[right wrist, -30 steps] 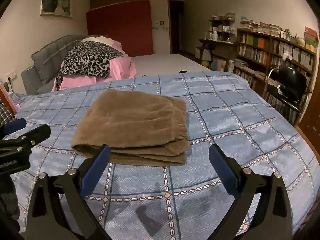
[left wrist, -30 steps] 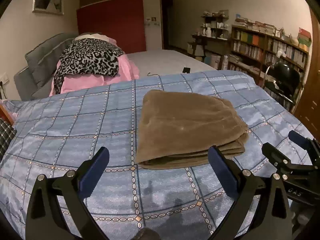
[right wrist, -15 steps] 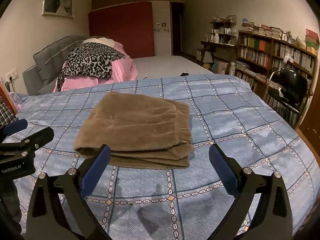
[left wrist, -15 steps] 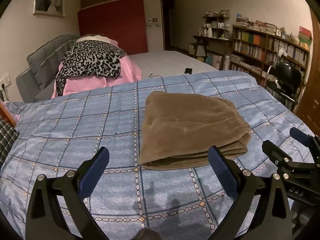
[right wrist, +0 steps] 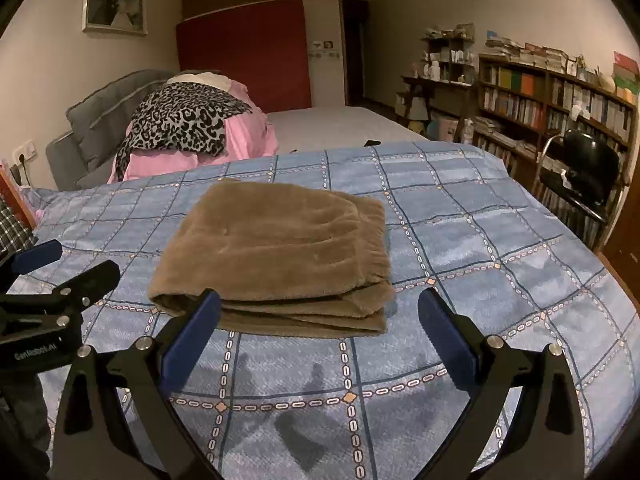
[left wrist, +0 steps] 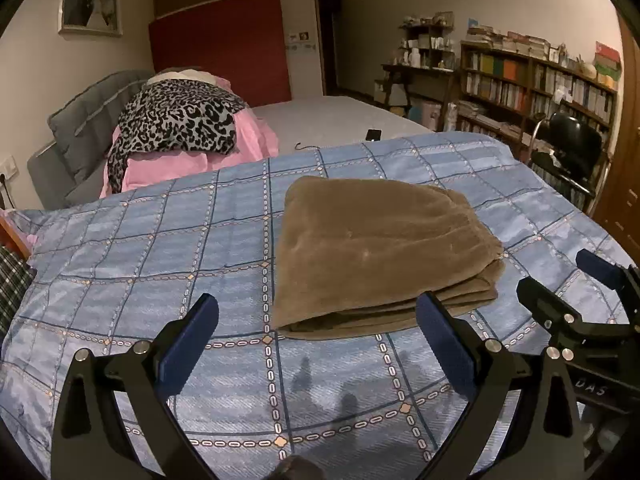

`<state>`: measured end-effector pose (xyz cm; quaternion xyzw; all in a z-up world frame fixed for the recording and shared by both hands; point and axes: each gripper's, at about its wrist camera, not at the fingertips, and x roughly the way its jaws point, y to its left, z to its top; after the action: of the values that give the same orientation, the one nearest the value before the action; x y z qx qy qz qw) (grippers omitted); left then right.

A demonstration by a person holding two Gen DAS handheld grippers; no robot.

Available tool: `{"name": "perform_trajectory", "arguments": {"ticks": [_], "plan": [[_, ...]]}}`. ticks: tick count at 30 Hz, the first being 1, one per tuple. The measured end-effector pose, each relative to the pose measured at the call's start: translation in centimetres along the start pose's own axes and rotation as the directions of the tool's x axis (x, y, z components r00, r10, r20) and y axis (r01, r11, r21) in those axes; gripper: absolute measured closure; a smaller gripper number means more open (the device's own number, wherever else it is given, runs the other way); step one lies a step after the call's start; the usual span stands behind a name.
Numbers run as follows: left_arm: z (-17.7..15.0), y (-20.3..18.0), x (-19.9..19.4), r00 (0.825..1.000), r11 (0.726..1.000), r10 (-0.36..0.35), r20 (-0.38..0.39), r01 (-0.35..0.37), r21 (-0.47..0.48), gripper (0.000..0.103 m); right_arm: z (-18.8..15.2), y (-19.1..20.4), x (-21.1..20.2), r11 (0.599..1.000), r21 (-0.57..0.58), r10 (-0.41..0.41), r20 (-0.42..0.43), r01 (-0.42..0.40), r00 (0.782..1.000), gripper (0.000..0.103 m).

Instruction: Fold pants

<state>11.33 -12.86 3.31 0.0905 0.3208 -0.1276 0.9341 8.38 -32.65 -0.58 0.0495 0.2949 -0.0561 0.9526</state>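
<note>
While both grippers gape, pants [left wrist: 380, 248] lie folded.

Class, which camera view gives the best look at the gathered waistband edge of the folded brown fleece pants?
The right wrist view: the folded brown fleece pants show their ruffled waistband edge along the right side. The left wrist view shows the pants more obliquely, that edge compressed at the far right.

Brown pants [left wrist: 380, 248]; blue checked bedspread [left wrist: 160, 248]; leopard-print cloth [left wrist: 180, 120] on pink bedding [left wrist: 168, 164].

Blue checked bedspread [left wrist: 160, 248] carries folded brown pants [left wrist: 380, 248], perhaps fleece.
</note>
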Motion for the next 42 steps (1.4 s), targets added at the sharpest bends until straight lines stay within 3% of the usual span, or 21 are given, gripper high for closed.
{"name": "perform_trajectory", "arguments": {"ticks": [21, 42], "plan": [[-0.1, -0.2, 2.3, 0.998, 0.999, -0.038, -0.049, 0.038, 0.003, 0.005, 0.2, 0.0, 2.0, 1.000, 0.006, -0.006, -0.039, 0.007, 0.999, 0.003], [-0.3, -0.3, 3.0, 1.000, 0.999, -0.020, -0.024, 0.021, 0.028, 0.005, -0.1, -0.4, 2.9, 1.000, 0.016, -0.016, -0.048, 0.017, 0.999, 0.003]]}}
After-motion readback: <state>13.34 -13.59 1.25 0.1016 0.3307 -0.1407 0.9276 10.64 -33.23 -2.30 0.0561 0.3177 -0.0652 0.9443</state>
